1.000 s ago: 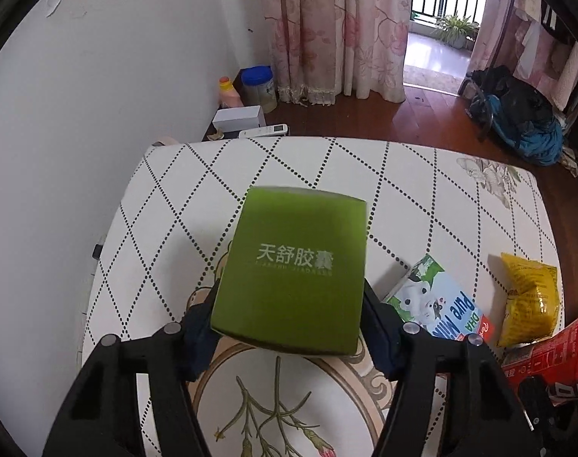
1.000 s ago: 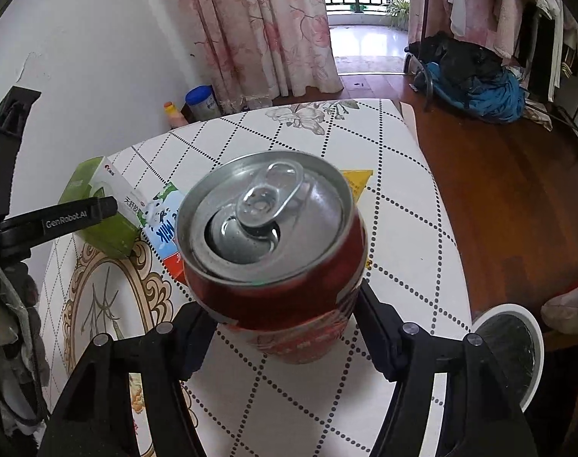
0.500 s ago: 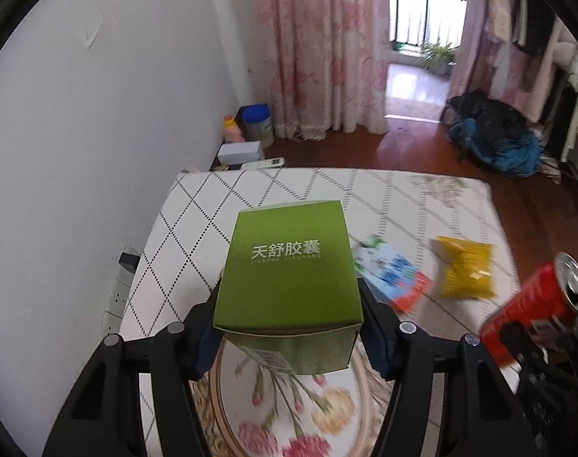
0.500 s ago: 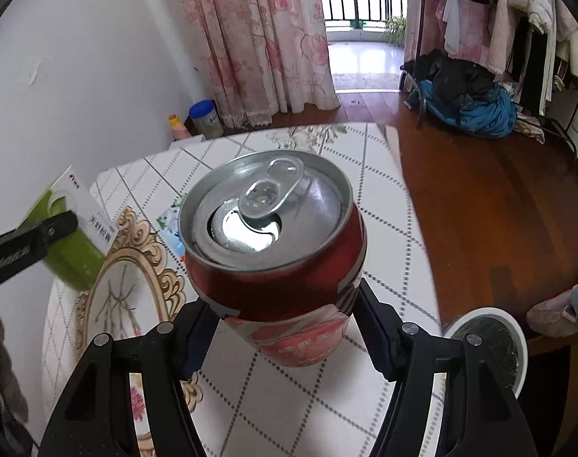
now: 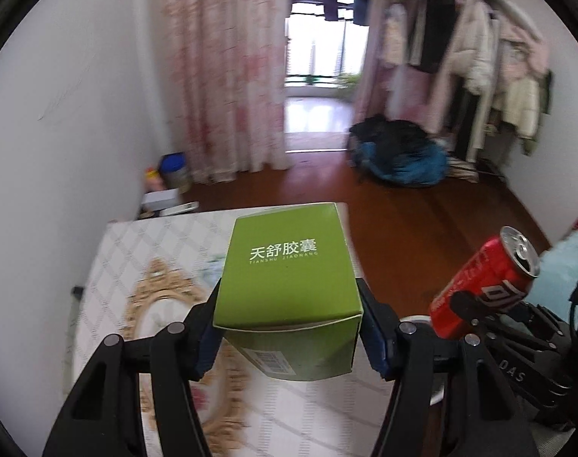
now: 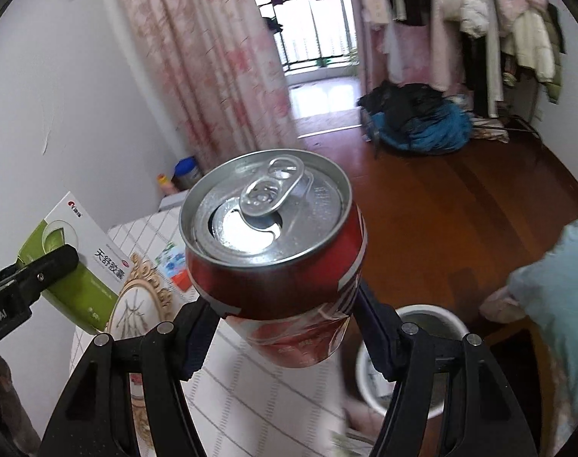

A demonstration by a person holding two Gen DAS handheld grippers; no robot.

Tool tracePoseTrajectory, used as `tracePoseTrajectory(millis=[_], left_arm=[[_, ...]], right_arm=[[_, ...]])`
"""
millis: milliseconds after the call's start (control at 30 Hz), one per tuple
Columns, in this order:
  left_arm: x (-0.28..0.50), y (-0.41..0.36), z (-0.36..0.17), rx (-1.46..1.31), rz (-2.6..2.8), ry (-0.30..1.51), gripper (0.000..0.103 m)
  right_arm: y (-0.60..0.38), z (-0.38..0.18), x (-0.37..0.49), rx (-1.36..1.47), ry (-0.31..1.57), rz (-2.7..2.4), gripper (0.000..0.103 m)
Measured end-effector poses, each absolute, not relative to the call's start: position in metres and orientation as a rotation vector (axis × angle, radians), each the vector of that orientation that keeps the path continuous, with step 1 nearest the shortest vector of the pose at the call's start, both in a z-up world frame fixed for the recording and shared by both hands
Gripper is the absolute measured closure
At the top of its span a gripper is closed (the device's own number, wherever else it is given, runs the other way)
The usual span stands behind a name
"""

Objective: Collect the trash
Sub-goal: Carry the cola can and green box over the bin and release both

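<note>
My left gripper is shut on a green box with white Chinese lettering and holds it above the patterned table. My right gripper is shut on an opened red drink can, held in the air past the table's right edge. The can also shows in the left wrist view, and the green box shows in the right wrist view at the left. A white round bin stands on the floor just below and right of the can.
A blue-and-white milk carton lies on the table behind the can. Containers stand by the wall under the pink curtain. A pile of blue and black bags lies on the wooden floor; clothes hang at the right.
Both grippers have lifted and swung right with their loads. The table has dropped lower in view, and the white bin now sits closer under the can.
</note>
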State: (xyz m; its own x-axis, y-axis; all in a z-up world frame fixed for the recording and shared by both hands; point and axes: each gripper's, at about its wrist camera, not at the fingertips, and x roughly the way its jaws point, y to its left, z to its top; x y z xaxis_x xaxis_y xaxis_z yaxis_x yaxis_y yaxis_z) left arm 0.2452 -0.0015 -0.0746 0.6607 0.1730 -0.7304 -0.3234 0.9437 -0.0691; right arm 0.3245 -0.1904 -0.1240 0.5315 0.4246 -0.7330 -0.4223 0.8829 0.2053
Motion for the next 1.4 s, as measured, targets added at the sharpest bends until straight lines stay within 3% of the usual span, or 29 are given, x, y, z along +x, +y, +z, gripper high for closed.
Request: tracePoseTrajectory(millis=[267, 567, 867, 933, 1000, 1033, 1067, 1100, 1133, 1400], left_arm=[[0.309, -0.085, -0.11, -0.263, 0.081, 0.897, 0.044], [0.396, -0.141, -0.237, -0.382, -0.089, 1.188, 0.044], [0.433, -0.179, -0.292, -0.32, -0.083, 1.31, 0.041], [0.426, -0.184, -0.298, -0.306, -0.075, 1.319, 0.036], [0.425, -0.187, -0.299, -0.281, -0.057, 1.323, 0.006], [0.423, -0.187, -0.298, -0.267, -0.042, 1.322, 0.005], [0.419, -0.186, -0.297, -0.255, -0.032, 1.319, 0.005], [0.418, -0.186, -0.295, -0.242, -0.022, 1.312, 0.005], [0.415, -0.185, -0.294, -0.234, -0.017, 1.306, 0.005], [0.4, -0.179, -0.277, -0.174, 0.044, 1.259, 0.005]], right_arm=[[-0.313, -0.13, 0.35, 0.039, 0.911, 0.349, 0.034], [-0.391, -0.254, 0.398, 0.095, 1.182, 0.245, 0.034], [-0.411, -0.343, 0.423, 0.1, 1.334, 0.193, 0.034], [-0.411, -0.352, 0.427, 0.098, 1.349, 0.194, 0.034], [-0.41, -0.361, 0.431, 0.097, 1.365, 0.201, 0.033], [-0.408, -0.365, 0.435, 0.094, 1.373, 0.199, 0.033], [-0.401, -0.37, 0.442, 0.087, 1.387, 0.191, 0.03], [-0.404, -0.372, 0.442, 0.082, 1.395, 0.187, 0.01], [-0.401, -0.373, 0.445, 0.076, 1.402, 0.179, 0.0], [-0.401, -0.357, 0.428, 0.006, 1.392, 0.125, 0.0]])
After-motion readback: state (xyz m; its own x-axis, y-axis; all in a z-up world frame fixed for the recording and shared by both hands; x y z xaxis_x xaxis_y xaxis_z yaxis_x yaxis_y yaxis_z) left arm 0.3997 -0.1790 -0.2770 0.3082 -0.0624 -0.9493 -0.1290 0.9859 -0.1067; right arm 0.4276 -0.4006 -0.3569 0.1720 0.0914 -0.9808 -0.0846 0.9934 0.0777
